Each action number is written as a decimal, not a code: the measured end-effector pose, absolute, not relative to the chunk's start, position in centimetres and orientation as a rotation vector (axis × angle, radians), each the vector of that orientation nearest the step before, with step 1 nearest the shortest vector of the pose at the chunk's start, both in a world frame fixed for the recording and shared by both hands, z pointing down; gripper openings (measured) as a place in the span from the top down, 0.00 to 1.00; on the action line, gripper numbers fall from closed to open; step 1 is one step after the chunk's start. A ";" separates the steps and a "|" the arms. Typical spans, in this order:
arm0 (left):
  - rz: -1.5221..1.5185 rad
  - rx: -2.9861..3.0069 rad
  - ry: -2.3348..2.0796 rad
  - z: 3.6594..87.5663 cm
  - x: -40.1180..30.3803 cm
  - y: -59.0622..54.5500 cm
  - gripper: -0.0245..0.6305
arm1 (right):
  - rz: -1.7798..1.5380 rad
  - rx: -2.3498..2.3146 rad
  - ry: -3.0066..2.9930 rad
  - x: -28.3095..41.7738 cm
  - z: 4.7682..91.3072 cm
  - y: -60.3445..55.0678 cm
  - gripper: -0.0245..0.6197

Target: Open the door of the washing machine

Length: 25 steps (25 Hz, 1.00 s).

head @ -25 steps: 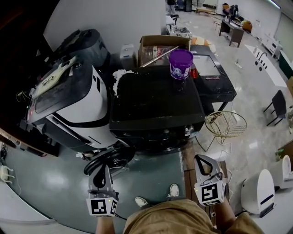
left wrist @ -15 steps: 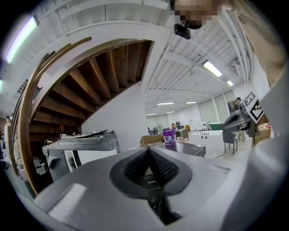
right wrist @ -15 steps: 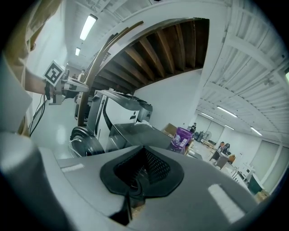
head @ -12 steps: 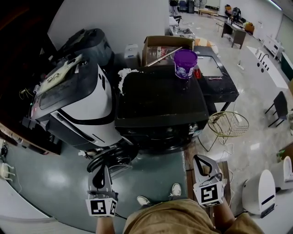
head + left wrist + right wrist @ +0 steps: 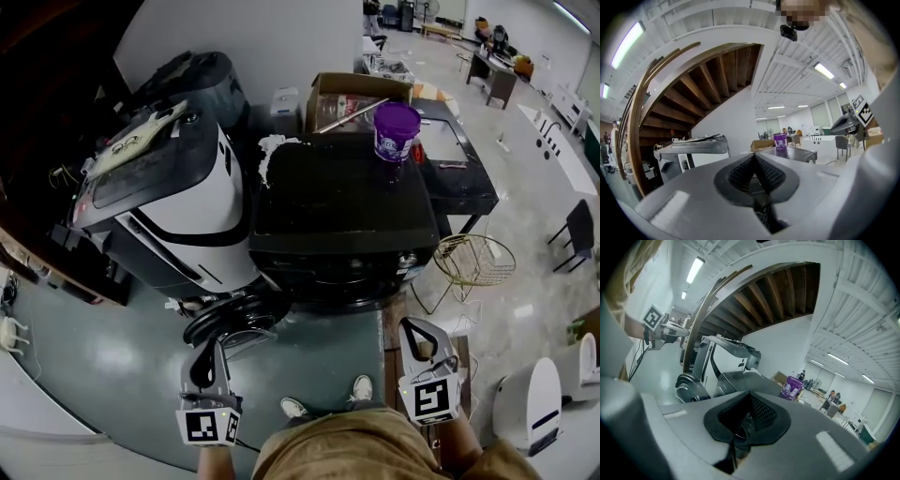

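We keep the 2 tongs, left gripper [image 5: 207, 349] and right gripper [image 5: 413, 333], pressed together and empty, apart from the washing machine [image 5: 342, 206], seemingly because its door [image 5: 236, 317] already hangs open, front-left.

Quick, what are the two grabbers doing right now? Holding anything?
Left gripper: closed, holding nothing.
Right gripper: closed, holding nothing.
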<state>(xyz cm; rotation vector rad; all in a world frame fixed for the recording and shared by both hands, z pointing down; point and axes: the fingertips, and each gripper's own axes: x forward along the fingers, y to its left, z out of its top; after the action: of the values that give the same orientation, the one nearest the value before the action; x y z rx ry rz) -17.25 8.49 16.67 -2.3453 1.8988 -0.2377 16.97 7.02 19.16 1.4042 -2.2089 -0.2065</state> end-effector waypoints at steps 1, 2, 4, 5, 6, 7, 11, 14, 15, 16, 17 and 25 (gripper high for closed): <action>-0.235 -2.343 1.906 16.7 -17.5 8.7 0.87 | -0.215 1.402 -2.212 16.7 19.0 7.0 0.95; -0.233 -2.340 1.913 16.8 -17.7 8.9 0.87 | -0.226 1.403 -2.217 16.5 18.7 7.0 0.95; -0.229 -2.337 1.925 17.0 -18.1 9.2 0.87 | -0.243 1.410 -2.222 16.3 18.3 7.0 0.95; -0.227 -2.336 1.930 17.1 -18.2 9.3 0.87 | -0.247 1.411 -2.222 16.2 18.2 7.0 0.95; -0.223 -2.335 1.934 17.2 -18.4 9.4 0.87 | -0.252 1.410 -2.221 16.0 18.1 7.0 0.95; -0.219 -2.334 1.938 17.3 -18.5 9.5 0.87 | -0.256 1.407 -2.222 15.9 18.1 7.0 0.95; -0.209 -2.333 1.953 17.6 -19.2 9.8 0.87 | -0.272 1.394 -2.234 15.1 18.4 7.1 0.95; -0.212 -2.332 1.972 18.0 -19.9 10.1 0.87 | -0.274 1.376 -2.227 14.5 18.3 6.9 0.95; -0.213 -2.330 1.980 18.2 -20.1 10.3 0.87 | -0.271 1.370 -2.225 14.2 18.3 6.8 0.95; -0.215 -2.328 1.986 18.2 -20.4 10.4 0.87 | -0.272 1.365 -2.226 14.0 18.3 6.7 0.95; -0.216 -2.325 1.991 18.3 -20.6 10.5 0.87 | -0.274 1.359 -2.227 13.8 18.3 6.6 0.95; -0.222 -2.303 2.013 18.2 -22.3 10.8 0.87 | -0.273 1.324 -2.246 11.7 18.8 6.3 0.95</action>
<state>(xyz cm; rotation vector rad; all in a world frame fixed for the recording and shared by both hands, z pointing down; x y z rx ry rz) -22.26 10.79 18.19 -2.3032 2.0127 -0.2221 11.75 6.35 18.76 1.3245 -2.2457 -0.2727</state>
